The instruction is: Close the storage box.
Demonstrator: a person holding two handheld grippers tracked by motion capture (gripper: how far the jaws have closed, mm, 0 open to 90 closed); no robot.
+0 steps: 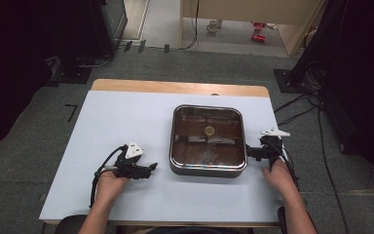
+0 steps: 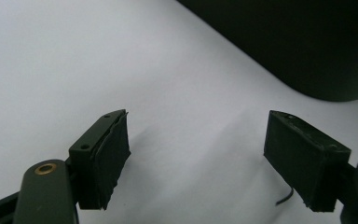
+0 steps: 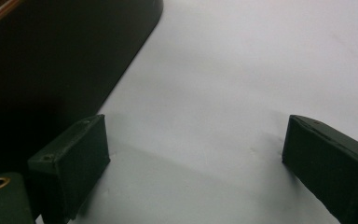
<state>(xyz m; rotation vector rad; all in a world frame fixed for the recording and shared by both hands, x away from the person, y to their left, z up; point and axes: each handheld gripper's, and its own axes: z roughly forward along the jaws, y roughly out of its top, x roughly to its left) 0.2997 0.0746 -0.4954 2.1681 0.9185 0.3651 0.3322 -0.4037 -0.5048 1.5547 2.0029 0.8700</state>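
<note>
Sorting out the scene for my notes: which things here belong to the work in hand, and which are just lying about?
In the job:
- square lidded pan
- left gripper, open beside it
- right gripper, open at its right edge
- white table

Lying about:
- red cans on the floor
- white mug
- floor cables

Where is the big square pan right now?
In the high view the square pan sits right of the middle of the white table, between the left gripper and the right gripper, nearer the right one.
</note>
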